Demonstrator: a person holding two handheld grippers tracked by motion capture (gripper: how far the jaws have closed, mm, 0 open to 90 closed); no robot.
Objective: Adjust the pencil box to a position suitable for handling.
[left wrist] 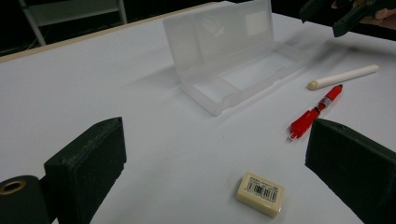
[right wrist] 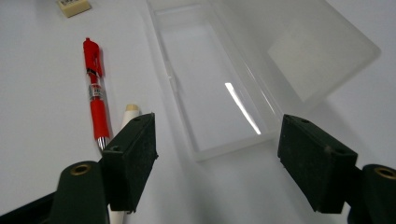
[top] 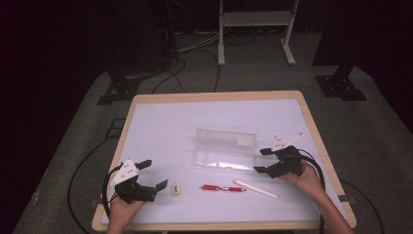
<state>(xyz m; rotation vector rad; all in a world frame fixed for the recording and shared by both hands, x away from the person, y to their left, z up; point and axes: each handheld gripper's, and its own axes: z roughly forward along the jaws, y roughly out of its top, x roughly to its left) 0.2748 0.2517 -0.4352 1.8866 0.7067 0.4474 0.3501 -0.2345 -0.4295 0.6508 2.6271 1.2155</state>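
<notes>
A clear plastic pencil case (top: 225, 152) (left wrist: 233, 60) (right wrist: 224, 84) lies open and empty mid-table, its lid standing up at the far side. In front of it lie a red pen (top: 223, 188) (left wrist: 316, 113) (right wrist: 95, 93), a white pencil (top: 256, 189) (left wrist: 343, 77) (right wrist: 127, 116) and a cream eraser (top: 176, 188) (left wrist: 259, 193) (right wrist: 74, 5). My left gripper (top: 154, 173) (left wrist: 215, 172) is open, just left of the eraser. My right gripper (top: 262, 160) (right wrist: 217, 161) is open at the case's right end, above the pencil's far end.
The white table (top: 160, 122) has a wooden rim and bare room at left and behind the case. Cables (top: 195, 58) and stand feet (top: 122, 90) sit on the grey floor beyond. A white frame (top: 255, 29) stands at the back.
</notes>
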